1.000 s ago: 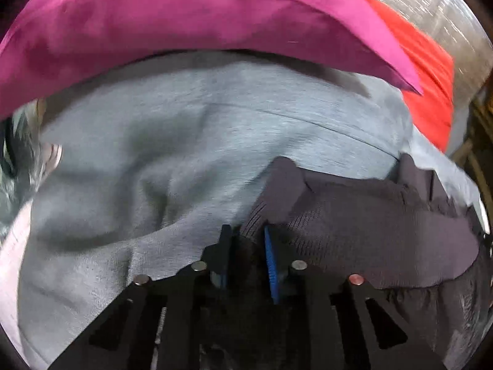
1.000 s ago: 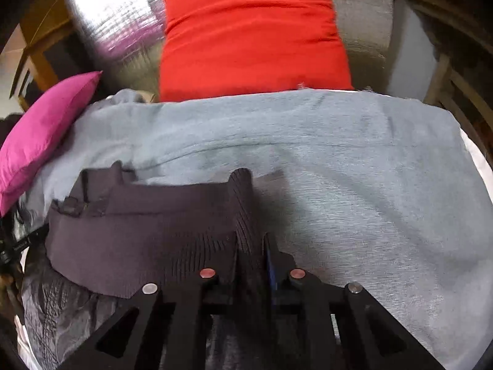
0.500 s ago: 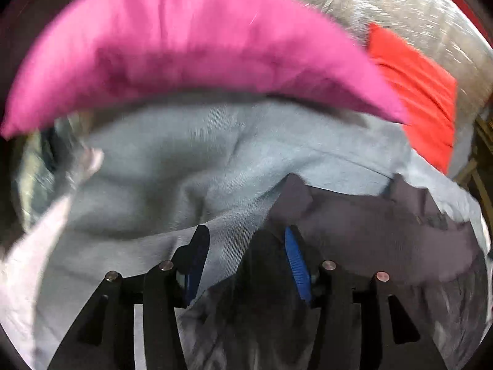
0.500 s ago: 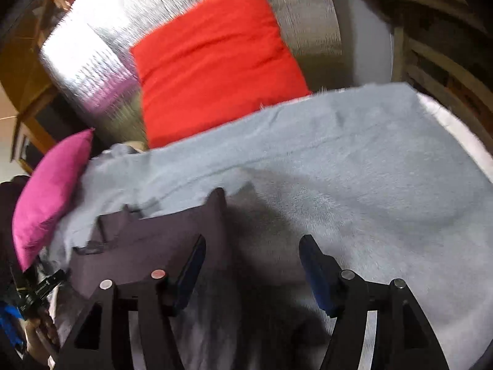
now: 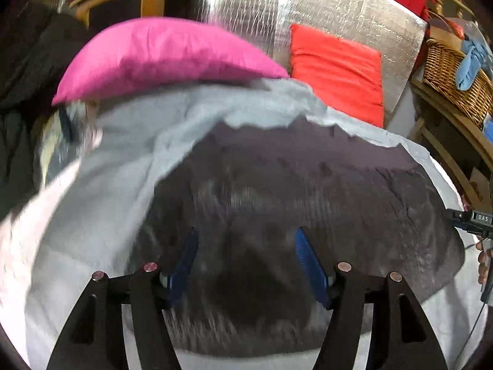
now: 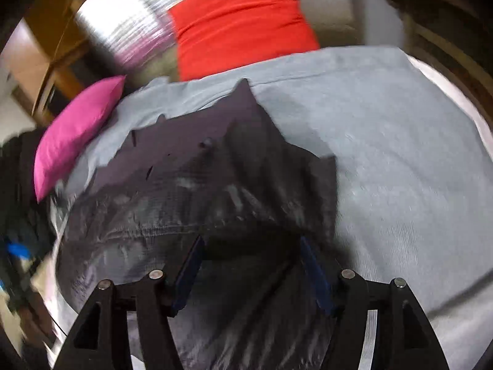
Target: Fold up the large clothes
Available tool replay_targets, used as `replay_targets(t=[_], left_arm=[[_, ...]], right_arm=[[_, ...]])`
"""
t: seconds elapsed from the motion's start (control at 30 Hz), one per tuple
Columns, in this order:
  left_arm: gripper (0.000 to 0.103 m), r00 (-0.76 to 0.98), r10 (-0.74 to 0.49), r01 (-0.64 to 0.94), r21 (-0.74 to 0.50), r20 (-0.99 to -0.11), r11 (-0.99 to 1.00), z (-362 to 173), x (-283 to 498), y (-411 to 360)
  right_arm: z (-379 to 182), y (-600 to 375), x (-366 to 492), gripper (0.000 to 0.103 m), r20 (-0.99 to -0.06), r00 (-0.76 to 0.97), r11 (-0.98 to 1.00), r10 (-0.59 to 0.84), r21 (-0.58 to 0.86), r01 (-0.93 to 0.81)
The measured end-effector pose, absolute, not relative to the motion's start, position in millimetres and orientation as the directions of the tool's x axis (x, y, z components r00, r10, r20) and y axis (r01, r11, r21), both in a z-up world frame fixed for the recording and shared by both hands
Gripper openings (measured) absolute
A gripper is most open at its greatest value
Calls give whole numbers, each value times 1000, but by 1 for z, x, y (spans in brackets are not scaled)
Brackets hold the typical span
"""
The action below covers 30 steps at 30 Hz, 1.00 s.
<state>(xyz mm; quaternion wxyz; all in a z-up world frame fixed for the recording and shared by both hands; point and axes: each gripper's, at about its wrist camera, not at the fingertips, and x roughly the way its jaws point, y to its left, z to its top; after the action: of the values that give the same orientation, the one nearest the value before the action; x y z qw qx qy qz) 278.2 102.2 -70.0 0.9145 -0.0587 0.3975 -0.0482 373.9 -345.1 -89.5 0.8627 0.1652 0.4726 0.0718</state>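
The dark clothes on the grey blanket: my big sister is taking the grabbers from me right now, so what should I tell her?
Left gripper: open, holding nothing, over the dark garment.
Right gripper: open, empty too, above the same garment.
The garment lies spread on the grey blanket, its far edge toward the pink pillow and red cushion.
Done: one fold seems laid; a raised ridge shows in the right view.
Left: smooth it and make the next folds.

Bare grey blanket [image 6: 400, 154] lies open on my right side. The pink pillow [image 5: 160, 55] blocks my left, the red cushion [image 6: 243, 21] closes the far edge, and a wicker basket [image 5: 453, 74] crowds the right.
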Motion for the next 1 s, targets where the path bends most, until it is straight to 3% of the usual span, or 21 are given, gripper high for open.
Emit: replay_targets(t=[0.13, 0.27, 0.43, 0.7, 0.73, 0.8, 0.83, 1.0], left_arm=[[70, 729, -120, -51, -228, -673, 972, -60, 256, 143], [73, 695, -132, -143, -315, -707, 938, -73, 263, 193], [73, 644, -152, -126, -299, -750, 946, -101, 275, 197], [73, 636, -164, -105, -295, -754, 950, -127, 276, 186], [73, 635, -165, -104, -295, -755, 950, -127, 276, 186], [73, 636, -158, -103, -286, -755, 953, -125, 276, 185], [73, 638, -152, -103, -280, -754, 955, -123, 276, 184], [73, 699, -121, -67, -233, -704, 970, -96, 264, 175]], right_arm=[[-59, -339, 363, 68, -750, 599, 942, 281, 336, -21], [-52, -336, 377, 68, -764, 611, 969, 206, 245, -21], [-78, -337, 410, 68, -815, 562, 987, 141, 159, -18], [-90, -340, 428, 68, -805, 580, 989, 125, 145, -12], [-89, -338, 429, 59, -804, 583, 990, 118, 137, -11], [-89, -335, 433, 21, -826, 550, 990, 122, 137, -14], [-86, -331, 432, 10, -832, 544, 993, 105, 112, -20], [-56, -334, 423, 7, -796, 602, 998, 62, 61, -22]])
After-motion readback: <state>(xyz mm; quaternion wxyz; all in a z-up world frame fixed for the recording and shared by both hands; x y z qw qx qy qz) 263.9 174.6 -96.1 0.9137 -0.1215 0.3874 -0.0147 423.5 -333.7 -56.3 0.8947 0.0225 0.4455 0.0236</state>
